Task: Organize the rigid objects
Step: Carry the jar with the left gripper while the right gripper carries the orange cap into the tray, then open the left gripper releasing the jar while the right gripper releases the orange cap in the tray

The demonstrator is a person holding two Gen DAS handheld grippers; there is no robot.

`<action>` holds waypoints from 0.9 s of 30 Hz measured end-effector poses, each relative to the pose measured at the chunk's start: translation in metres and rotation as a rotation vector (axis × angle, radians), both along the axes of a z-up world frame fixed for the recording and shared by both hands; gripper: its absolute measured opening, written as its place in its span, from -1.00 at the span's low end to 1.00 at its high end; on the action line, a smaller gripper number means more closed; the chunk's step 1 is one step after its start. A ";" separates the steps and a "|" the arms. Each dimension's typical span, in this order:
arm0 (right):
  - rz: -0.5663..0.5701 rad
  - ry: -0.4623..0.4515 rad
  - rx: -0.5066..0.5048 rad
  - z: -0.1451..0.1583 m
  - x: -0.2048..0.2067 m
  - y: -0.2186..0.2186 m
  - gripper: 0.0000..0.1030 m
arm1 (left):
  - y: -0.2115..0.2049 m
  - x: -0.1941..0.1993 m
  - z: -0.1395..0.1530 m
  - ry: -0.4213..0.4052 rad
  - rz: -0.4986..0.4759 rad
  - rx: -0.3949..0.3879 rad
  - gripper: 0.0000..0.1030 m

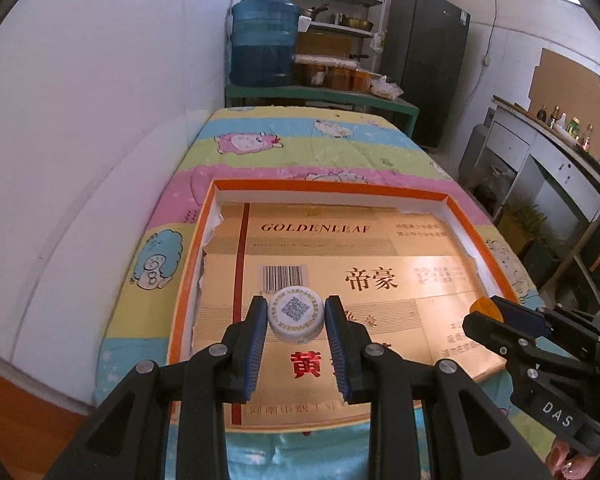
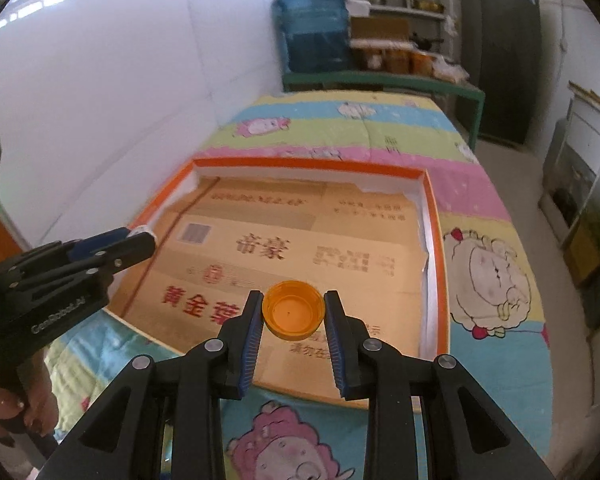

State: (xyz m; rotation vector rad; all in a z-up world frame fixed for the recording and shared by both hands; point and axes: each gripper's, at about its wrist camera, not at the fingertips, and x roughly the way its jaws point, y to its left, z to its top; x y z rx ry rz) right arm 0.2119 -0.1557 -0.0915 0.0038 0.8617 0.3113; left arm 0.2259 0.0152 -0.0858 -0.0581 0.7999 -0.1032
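While your left gripper clamps the white round plastic cap and your right gripper the orange round plastic cap above the orange-rimmed shallow cardboard tray's near edge, you should next lower both inside.

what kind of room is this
Probably a home kitchen or pantry: a big water jug on a green bench, shelves of pots, and a dark fridge behind the cartoon-print cloth.

I see a white cap printed with a blue QR code, an orange cap, black grippers with blue pads, an orange-rimmed tray, gold cardboard with red lettering, a pastel striped cartoon-sheep cloth.
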 end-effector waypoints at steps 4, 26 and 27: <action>-0.008 0.020 -0.014 -0.011 0.007 -0.001 -0.40 | 0.001 0.008 -0.012 0.028 -0.009 -0.016 -0.41; -0.016 0.067 -0.055 -0.037 0.025 0.003 -0.40 | -0.009 0.021 -0.041 0.080 -0.049 0.078 -0.40; -0.017 0.064 -0.054 -0.037 0.025 0.003 -0.40 | -0.009 0.020 -0.041 0.082 -0.045 0.087 -0.40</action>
